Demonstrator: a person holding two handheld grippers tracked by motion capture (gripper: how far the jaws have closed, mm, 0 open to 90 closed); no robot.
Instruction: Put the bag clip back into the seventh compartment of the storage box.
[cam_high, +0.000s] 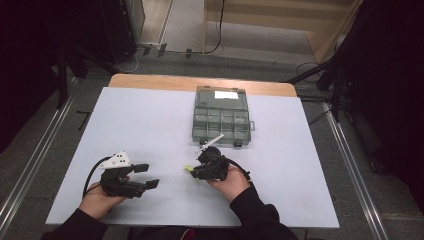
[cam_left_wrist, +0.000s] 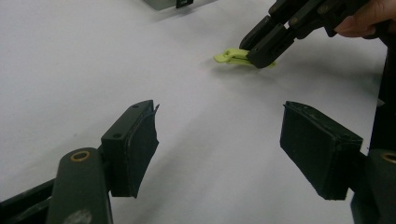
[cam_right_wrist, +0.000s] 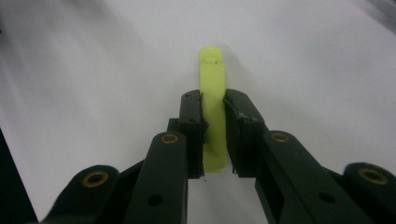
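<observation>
My right gripper (cam_right_wrist: 214, 116) is shut on a small yellow-green plastic clip (cam_right_wrist: 212, 88), which sticks out past the jaws just above the white table sheet. In the high view the clip (cam_high: 189, 169) shows at the tip of the right gripper (cam_high: 193, 171), near the table's middle front. The left gripper view shows the same clip (cam_left_wrist: 232, 56) held by the right gripper (cam_left_wrist: 260, 55) farther off. My left gripper (cam_left_wrist: 217, 140) is open with nothing between its pads; in the high view the left gripper (cam_high: 150, 176) sits at the front left, pointing right.
A grey-green compartment box (cam_high: 220, 118) with a clear lid lies at the back middle of the white sheet (cam_high: 150, 120). A small white piece (cam_high: 210, 142) lies just in front of the box. The table's wooden edge (cam_high: 150, 81) shows at the far side.
</observation>
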